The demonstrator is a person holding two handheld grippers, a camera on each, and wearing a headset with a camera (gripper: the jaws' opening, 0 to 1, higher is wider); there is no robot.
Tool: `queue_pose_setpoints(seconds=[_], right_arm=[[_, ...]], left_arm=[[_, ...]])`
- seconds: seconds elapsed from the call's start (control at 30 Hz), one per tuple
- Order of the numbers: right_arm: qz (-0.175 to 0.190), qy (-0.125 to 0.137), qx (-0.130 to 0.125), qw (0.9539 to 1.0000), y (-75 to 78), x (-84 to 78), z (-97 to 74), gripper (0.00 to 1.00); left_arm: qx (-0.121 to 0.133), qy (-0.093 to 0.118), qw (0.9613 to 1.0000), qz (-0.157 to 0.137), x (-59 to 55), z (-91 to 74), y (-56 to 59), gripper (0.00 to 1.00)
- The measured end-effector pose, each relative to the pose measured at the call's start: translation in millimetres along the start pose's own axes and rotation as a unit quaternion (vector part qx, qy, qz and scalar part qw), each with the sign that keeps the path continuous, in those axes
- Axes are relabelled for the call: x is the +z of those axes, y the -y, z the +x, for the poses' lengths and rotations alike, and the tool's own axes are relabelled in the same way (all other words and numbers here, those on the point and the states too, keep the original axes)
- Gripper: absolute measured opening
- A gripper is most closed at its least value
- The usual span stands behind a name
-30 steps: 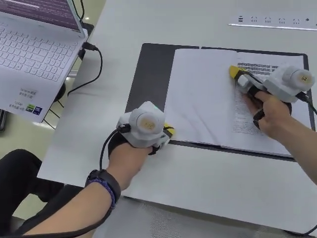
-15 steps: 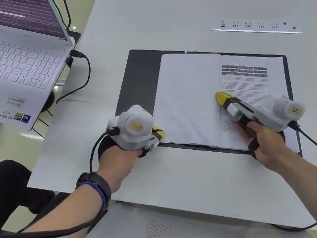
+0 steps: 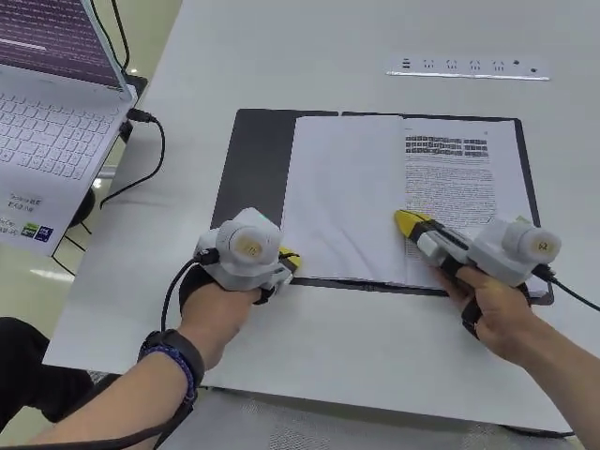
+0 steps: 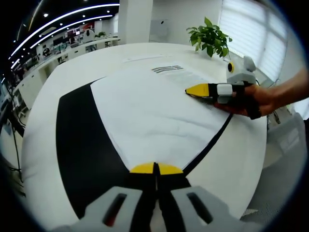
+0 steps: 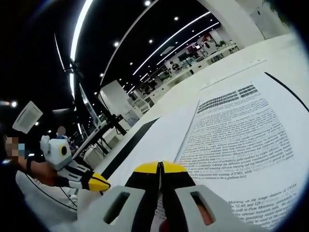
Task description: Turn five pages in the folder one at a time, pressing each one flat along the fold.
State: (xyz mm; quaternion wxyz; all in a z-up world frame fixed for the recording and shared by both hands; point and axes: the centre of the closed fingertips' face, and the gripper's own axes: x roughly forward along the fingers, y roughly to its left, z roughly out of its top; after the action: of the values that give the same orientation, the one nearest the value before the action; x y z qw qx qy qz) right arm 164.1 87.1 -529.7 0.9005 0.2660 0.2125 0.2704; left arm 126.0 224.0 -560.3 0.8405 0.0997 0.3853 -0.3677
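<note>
Left gripper [image 3: 289,257]: was pale grey, rounded, with yellow-tipped black jaws.
Right gripper [image 3: 403,221]: was likewise grey and yellow.
Black cable [image 3: 174,279]: ran from the left housing.
Black wristband [image 3: 178,349]: had blue-purple edging.

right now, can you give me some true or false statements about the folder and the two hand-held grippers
1. The folder lies open on the table. True.
2. The right hand-held gripper has its jaws spread wide. False: its yellow tips are together, pointing at the fold low on the page.
3. The printed page is to the right of the fold and the blank page to its left. True.
4. The laptop is closed. False: it is open with its screen lit.
5. The left hand-held gripper sits at the folder's far edge. False: it is at the near edge, by the blank page's lower left corner.
</note>
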Motion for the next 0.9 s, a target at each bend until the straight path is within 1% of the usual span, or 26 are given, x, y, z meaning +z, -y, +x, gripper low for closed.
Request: queue_pose_setpoints(seconds=[0.1, 0.23, 0.3, 0.37, 0.47, 0.57, 0.8, 0.9], right_arm=[[-0.002, -0.006, 0.004, 1.0000, -4.5, -5.5, -5.7, 0.00], [-0.001, -0.014, 0.007, 0.9999, -8.8, -12.5, -14.2, 0.00], [-0.006, -0.020, 0.006, 0.9998, -10.6, -16.8, -18.3, 0.00], [-0.003, -0.023, 0.008, 0.9997, -7.1, -19.3, -20.2, 0.00], [0.003, -0.026, 0.010, 0.9996, -9.0, -26.4, -27.8, 0.00], [0.011, -0.028, 0.012, 0.9995, -9.9, -31.8, -34.3, 0.00], [0.010, -0.042, 0.005, 0.9990, -11.8, -43.0, -42.1, 0.00], [0.015, -0.047, 0.003, 0.9988, -13.6, -48.3, -48.4, 0.00]], left_arm=[[-0.001, 0.002, 1.0000, 0.000, 0.0, -0.3, 0.2, 0.00], [0.007, 0.003, 1.0000, 0.004, 0.2, -0.5, 0.8, 0.00], [0.008, 0.003, 1.0000, 0.004, 0.3, -0.6, 0.8, 0.00], [0.007, 0.003, 1.0000, 0.004, 0.4, -0.6, 0.4, 0.00], [0.007, 0.003, 1.0000, 0.003, 0.3, -0.7, 0.2, 0.00], [0.012, 0.003, 0.9999, 0.004, 0.3, -0.8, 0.8, 0.00], [0.021, 0.003, 0.9998, 0.003, 0.4, -1.0, 0.8, 0.00], [0.027, 0.003, 0.9996, 0.002, 0.4, -1.2, 0.9, 0.00]])
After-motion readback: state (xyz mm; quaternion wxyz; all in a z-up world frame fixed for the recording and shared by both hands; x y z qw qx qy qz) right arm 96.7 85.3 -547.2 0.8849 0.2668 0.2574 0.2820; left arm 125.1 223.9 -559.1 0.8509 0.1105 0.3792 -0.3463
